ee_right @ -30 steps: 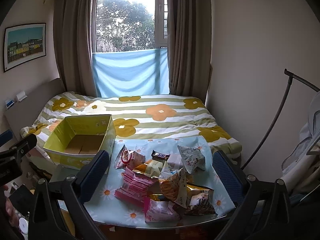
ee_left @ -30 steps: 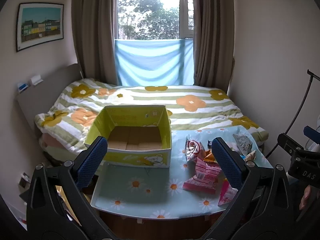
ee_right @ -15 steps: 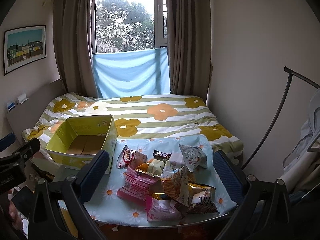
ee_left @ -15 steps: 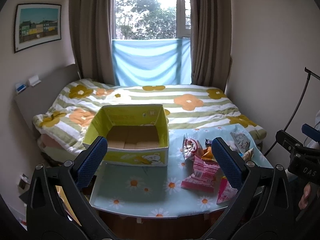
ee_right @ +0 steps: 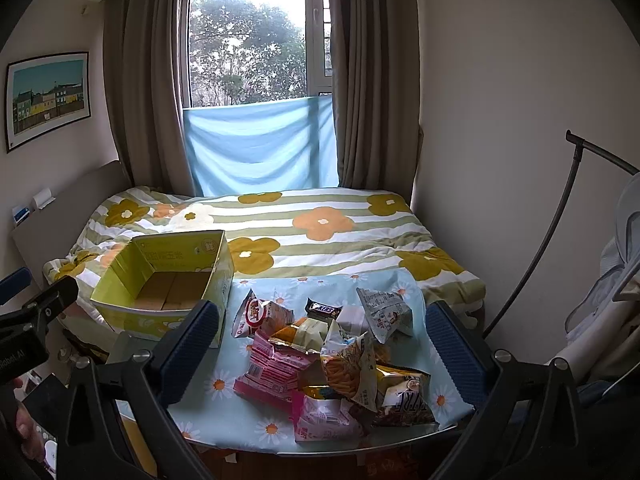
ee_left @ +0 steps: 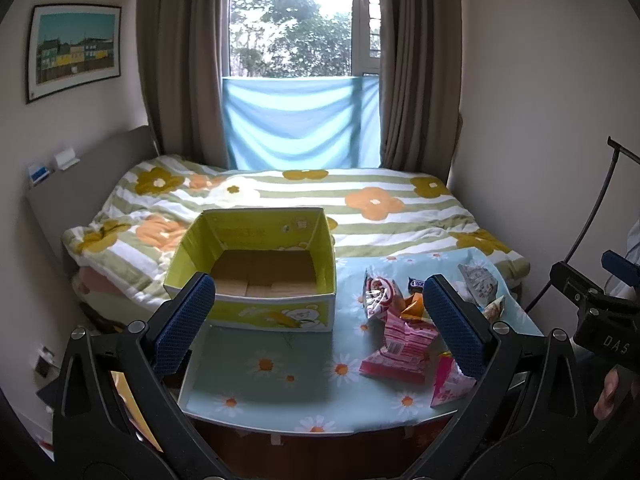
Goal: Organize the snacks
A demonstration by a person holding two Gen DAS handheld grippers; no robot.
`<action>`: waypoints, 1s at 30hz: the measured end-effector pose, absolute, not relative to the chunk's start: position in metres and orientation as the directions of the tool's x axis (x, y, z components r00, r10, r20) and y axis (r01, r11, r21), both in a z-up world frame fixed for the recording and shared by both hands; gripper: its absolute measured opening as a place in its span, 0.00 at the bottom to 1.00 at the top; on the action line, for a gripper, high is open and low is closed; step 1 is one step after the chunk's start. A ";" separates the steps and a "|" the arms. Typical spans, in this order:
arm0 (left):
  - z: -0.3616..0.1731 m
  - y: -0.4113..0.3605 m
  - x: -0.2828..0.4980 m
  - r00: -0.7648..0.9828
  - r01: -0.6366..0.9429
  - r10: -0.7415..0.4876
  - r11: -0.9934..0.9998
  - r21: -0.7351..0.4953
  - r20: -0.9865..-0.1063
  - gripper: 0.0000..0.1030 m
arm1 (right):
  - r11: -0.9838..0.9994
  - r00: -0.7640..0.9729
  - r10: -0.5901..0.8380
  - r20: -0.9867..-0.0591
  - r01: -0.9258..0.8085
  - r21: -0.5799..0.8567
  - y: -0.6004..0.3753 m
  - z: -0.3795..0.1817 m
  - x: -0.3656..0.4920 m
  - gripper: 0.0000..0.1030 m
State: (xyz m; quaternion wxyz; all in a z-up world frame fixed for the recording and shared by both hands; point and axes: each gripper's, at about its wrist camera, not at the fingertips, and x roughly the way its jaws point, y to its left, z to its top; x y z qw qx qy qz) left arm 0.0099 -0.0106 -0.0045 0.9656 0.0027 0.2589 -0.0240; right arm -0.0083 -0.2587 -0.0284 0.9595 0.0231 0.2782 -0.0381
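Observation:
An open yellow-green cardboard box [ee_left: 256, 268] stands empty on the left of a small table with a daisy-print cloth [ee_left: 280, 376]. It also shows in the right wrist view [ee_right: 160, 280]. A pile of snack packets [ee_right: 332, 360] lies on the table's right half: a pink packet [ee_right: 276, 368], a chocolate bar [ee_right: 324, 309], a white-grey bag [ee_right: 384, 312]. The left wrist view shows the pile's left side [ee_left: 400, 340]. My left gripper [ee_left: 318, 328] is open and empty, above the table's near edge. My right gripper [ee_right: 322, 344] is open and empty, held over the pile.
A bed with a flowered striped quilt [ee_right: 320, 224] lies right behind the table. A window with brown curtains and a blue cloth [ee_right: 260, 144] is at the back. A black curved stand [ee_right: 560, 216] and white fabric [ee_right: 616, 280] are at the right wall.
Both grippers have drifted slightly; the table, box and snacks sit a little lower and nearer in both views. Nothing was taken hold of.

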 end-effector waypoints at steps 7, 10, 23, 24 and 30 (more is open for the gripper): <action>-0.005 -0.011 0.010 0.865 0.046 -0.046 0.999 -0.013 -0.500 1.00 | 0.996 0.844 -0.060 -0.533 0.084 0.021 -0.259 -0.029 -0.008 1.00; -0.005 -0.010 0.010 0.866 0.041 -0.042 0.999 -0.012 -0.498 1.00 | 0.996 0.844 -0.059 -0.533 0.083 0.021 -0.260 -0.028 -0.009 1.00; -0.032 -0.021 0.039 0.768 0.198 -0.195 0.978 -0.064 -0.610 1.00 | 0.992 0.813 -0.058 -0.580 0.112 0.058 -0.271 -0.039 -0.002 1.00; -0.039 -0.023 0.042 0.753 0.218 -0.214 0.973 -0.071 -0.623 1.00 | 0.991 0.809 -0.056 -0.585 0.114 0.063 -0.274 -0.043 -0.002 1.00; -0.093 -0.052 0.067 0.628 0.322 -0.310 0.938 -0.124 -0.714 1.00 | 0.990 0.766 -0.033 -0.641 0.112 0.083 -0.295 -0.080 0.009 1.00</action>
